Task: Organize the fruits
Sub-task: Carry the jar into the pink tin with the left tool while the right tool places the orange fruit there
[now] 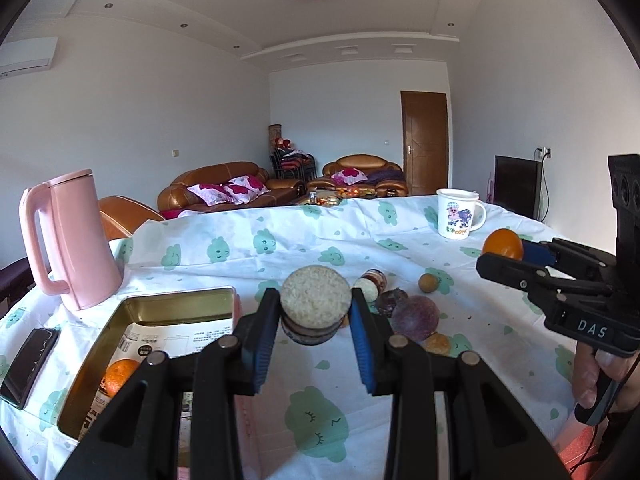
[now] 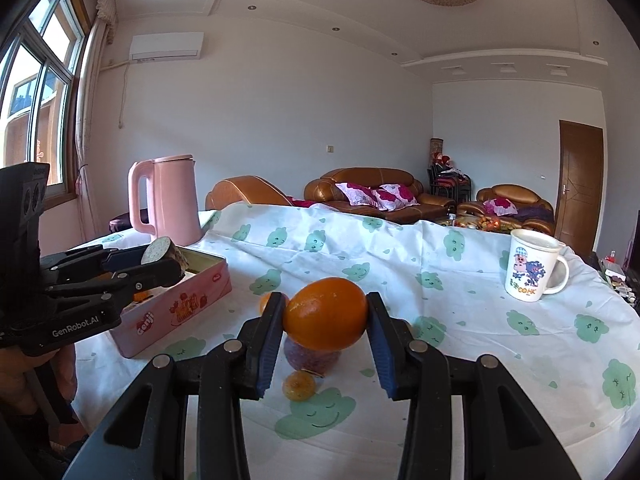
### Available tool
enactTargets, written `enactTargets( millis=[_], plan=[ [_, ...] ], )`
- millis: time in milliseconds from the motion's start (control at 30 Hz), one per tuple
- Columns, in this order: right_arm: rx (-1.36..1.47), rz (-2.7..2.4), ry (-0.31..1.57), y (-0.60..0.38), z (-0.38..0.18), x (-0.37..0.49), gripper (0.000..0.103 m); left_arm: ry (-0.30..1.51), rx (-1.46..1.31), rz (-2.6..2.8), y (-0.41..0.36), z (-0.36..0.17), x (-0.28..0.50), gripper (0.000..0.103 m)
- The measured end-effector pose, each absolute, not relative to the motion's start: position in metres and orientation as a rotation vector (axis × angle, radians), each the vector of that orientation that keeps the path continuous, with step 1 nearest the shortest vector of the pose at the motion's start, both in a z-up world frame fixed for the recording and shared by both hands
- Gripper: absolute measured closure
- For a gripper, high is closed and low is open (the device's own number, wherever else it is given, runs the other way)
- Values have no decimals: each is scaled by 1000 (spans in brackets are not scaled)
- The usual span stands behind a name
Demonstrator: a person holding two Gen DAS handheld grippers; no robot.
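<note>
Two hand-held grippers hover above a tabletop (image 1: 400,420) covered with a white cloth printed with green clouds. The left gripper (image 1: 316,320) has its jaws clenched on a cut fruit piece (image 1: 316,300) with a pale, grainy face, raised above the cloth. The right gripper (image 2: 326,326) grasps an orange (image 2: 326,314) between its jaws, also lifted clear. Loose fruits (image 1: 414,318) lie mid-tabletop. An open pink tin (image 2: 176,310) near the left edge holds another orange (image 1: 118,376). A pink kettle (image 1: 70,240) stands behind it; a mug (image 1: 458,214) sits toward the far right edge.
</note>
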State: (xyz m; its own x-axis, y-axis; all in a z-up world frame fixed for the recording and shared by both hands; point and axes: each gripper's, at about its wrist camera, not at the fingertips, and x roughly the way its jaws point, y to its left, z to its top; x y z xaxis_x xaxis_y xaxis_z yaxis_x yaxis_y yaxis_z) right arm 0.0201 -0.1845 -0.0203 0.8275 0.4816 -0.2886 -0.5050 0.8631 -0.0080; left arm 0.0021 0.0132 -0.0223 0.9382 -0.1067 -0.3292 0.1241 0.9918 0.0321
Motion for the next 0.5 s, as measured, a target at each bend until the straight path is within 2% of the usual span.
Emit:
enactTargets(
  millis=[500],
  plan=[
    [-152, 781, 372, -62, -9, 29, 60, 399, -89, 87, 127, -31, -5, 67]
  ],
)
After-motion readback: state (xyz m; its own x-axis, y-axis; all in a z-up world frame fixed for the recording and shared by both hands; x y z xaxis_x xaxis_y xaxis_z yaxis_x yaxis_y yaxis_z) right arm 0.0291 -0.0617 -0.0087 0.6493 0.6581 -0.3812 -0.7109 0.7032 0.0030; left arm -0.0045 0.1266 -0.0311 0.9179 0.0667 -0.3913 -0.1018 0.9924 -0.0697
